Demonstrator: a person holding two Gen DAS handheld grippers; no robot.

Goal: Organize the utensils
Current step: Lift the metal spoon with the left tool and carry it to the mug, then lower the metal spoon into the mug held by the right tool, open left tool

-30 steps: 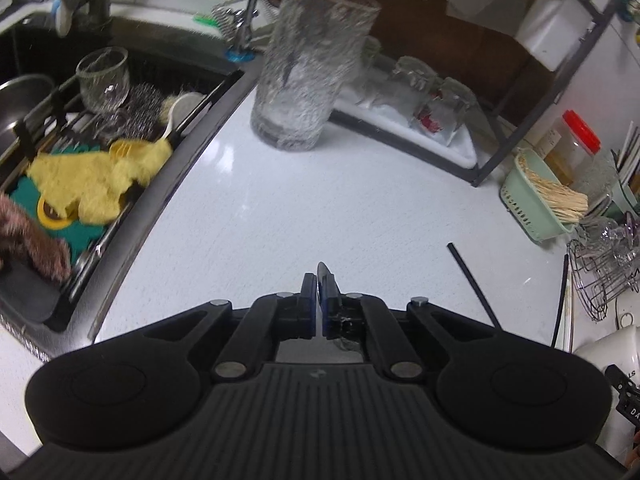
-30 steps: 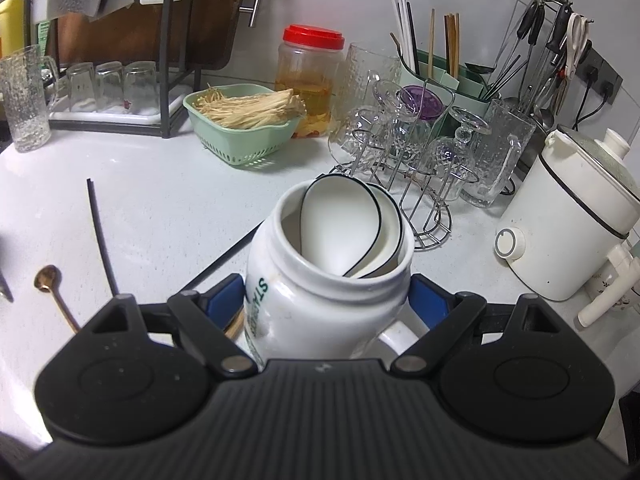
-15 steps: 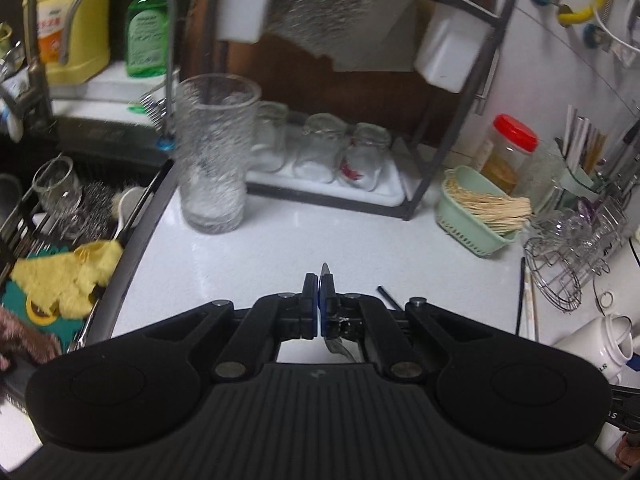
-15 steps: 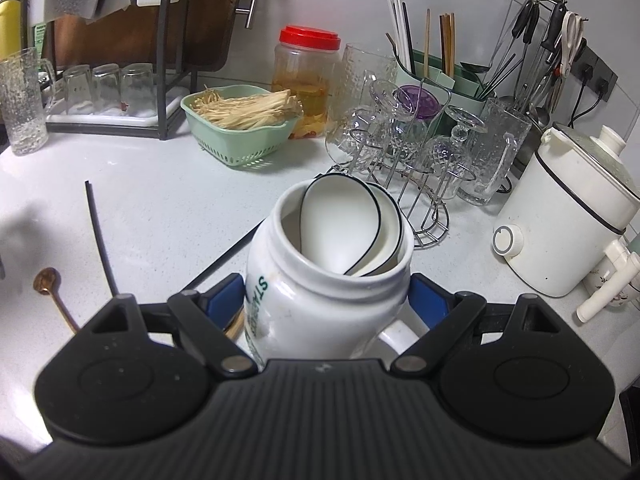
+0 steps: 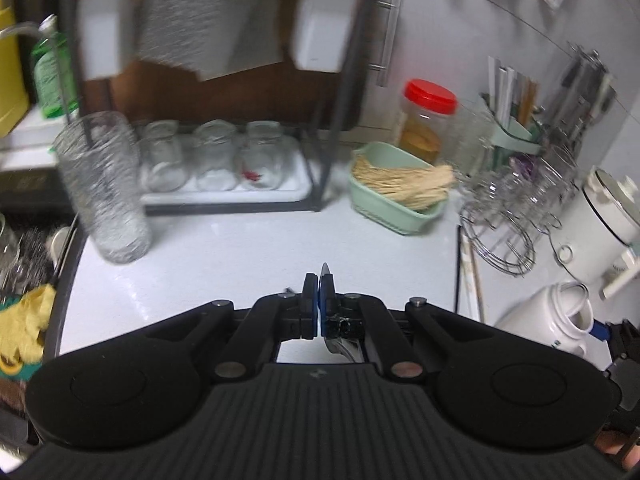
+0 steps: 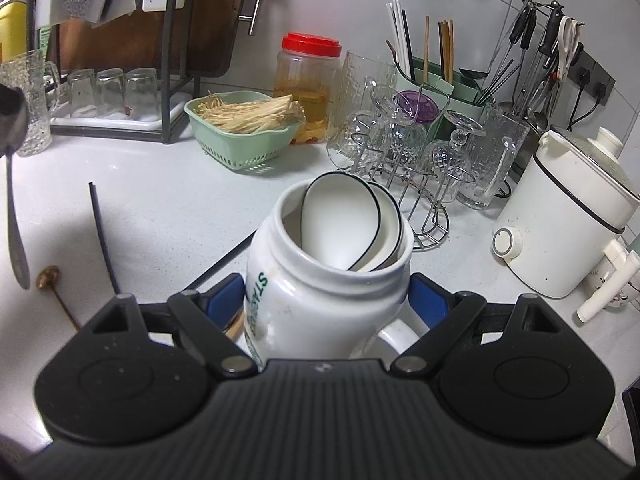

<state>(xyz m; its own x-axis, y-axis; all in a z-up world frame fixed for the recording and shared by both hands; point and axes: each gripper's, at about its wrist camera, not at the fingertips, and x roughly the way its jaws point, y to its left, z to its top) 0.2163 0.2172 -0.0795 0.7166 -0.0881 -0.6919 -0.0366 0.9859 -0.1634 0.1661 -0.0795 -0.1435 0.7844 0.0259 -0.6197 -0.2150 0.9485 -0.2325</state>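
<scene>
The left gripper (image 5: 319, 294) has its jaws pressed together on a thin metal utensil (image 5: 326, 270): its pointed end pokes out just above the blue pads and a shiny part hangs below them. From the right wrist view the same piece shows at the far left as a slim steel handle (image 6: 14, 224) hanging down clear of the worktop (image 6: 160, 200). It looks like a spoon or fork, though the head is too blurred to be sure.

The right gripper (image 6: 326, 296) has its jaws spread wide around a white ceramic jar (image 6: 320, 292) with green lettering, one blue pad against each side of the jar's body, so the jar is clamped. Two white ladle-shaped spoons with dark rims (image 6: 340, 220) stand inside it, bowls up, leaning toward the far side of the mouth.

On the worktop left of the right jaws lie a small brass-coloured spoon (image 6: 48, 276) and a black chopstick (image 6: 102, 236); a second dark stick (image 6: 224, 258) runs in under the left pad. Ahead of the right jaws stand a green basket of pale sticks (image 6: 240, 136), a red-lidded jar (image 6: 310, 84), a wire rack of upturned glasses (image 6: 404, 148) and a green utensil caddy (image 6: 452, 88) with chopsticks. A white cooker (image 6: 568, 216) sits to the right.

In the left wrist view, a tall textured glass (image 5: 104, 188) stands ahead and to the left of the jaws.
</scene>
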